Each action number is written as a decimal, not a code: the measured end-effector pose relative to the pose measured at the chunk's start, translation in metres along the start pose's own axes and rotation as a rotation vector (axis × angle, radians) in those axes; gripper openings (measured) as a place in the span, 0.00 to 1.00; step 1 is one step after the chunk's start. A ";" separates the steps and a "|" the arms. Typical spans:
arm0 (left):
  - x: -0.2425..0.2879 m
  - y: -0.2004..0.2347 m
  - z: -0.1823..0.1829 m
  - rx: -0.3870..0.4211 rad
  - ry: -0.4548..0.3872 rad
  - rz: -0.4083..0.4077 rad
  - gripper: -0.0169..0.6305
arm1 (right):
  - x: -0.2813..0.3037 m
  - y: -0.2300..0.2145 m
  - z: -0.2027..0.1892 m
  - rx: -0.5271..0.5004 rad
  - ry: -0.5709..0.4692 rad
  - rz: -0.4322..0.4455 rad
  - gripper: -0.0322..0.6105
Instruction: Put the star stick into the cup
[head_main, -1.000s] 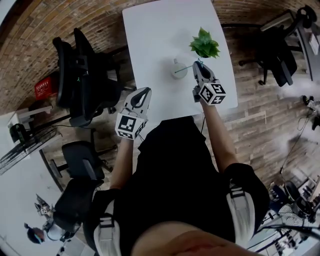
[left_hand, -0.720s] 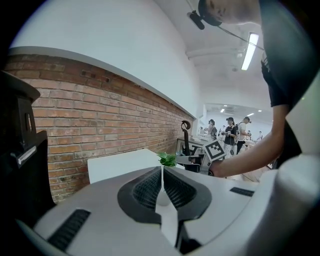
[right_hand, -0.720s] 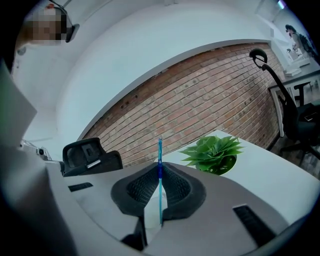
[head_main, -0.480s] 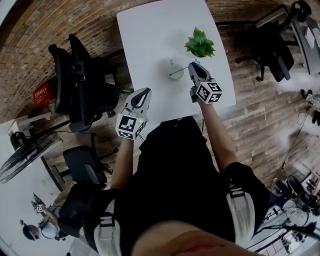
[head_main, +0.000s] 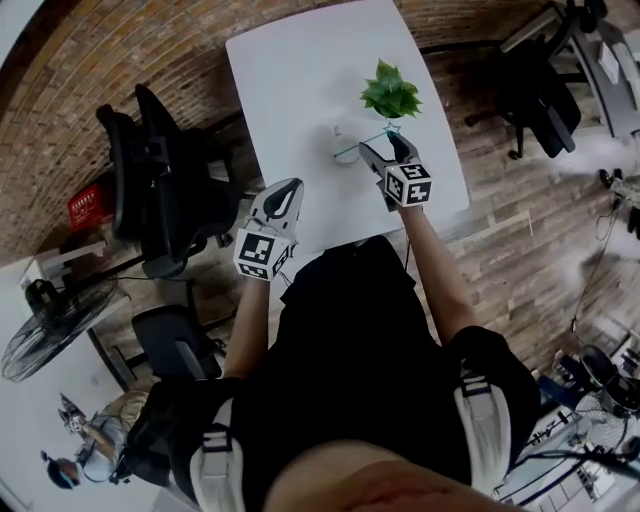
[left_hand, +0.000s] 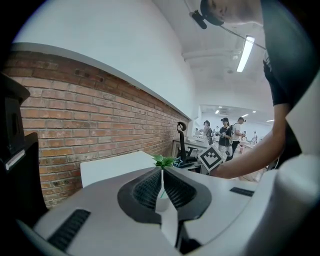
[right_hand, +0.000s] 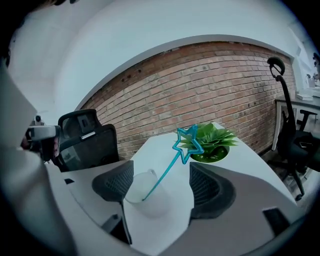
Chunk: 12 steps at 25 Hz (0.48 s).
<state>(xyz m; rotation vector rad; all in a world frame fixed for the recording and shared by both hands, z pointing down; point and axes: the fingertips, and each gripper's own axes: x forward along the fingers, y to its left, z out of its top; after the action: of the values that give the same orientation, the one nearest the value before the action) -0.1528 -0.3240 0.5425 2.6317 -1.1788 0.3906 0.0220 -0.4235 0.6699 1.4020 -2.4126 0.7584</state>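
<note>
A blue star stick leans in a frosted white cup on the white table, its star end up and to the right. My right gripper is just behind the cup, its jaws opening wide on either side of the stick and cup, the pads touching neither. The head view shows that gripper next to the cup and the stick. My left gripper hangs at the table's near edge, shut and empty; its own view shows the pads together.
A green potted plant stands just beyond the cup, close to the star. Black office chairs stand left of the table, with another at the right. A brick wall is behind, and people stand far off.
My right gripper's jaws have spread apart and let go of the star stick, which now stands in the cup. The left gripper has hardly moved.
</note>
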 end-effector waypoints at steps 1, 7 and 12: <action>0.001 0.000 0.001 0.000 -0.002 -0.003 0.07 | -0.001 -0.001 -0.001 0.000 0.005 -0.004 0.59; 0.003 -0.003 0.002 0.000 -0.006 -0.027 0.07 | -0.016 -0.010 -0.005 0.039 0.007 -0.040 0.61; 0.010 -0.007 0.002 0.008 -0.007 -0.060 0.07 | -0.037 -0.014 -0.009 0.059 0.011 -0.029 0.57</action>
<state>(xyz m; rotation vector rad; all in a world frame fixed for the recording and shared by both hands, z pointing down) -0.1406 -0.3275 0.5429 2.6703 -1.1000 0.3765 0.0523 -0.3972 0.6655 1.4479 -2.3741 0.8344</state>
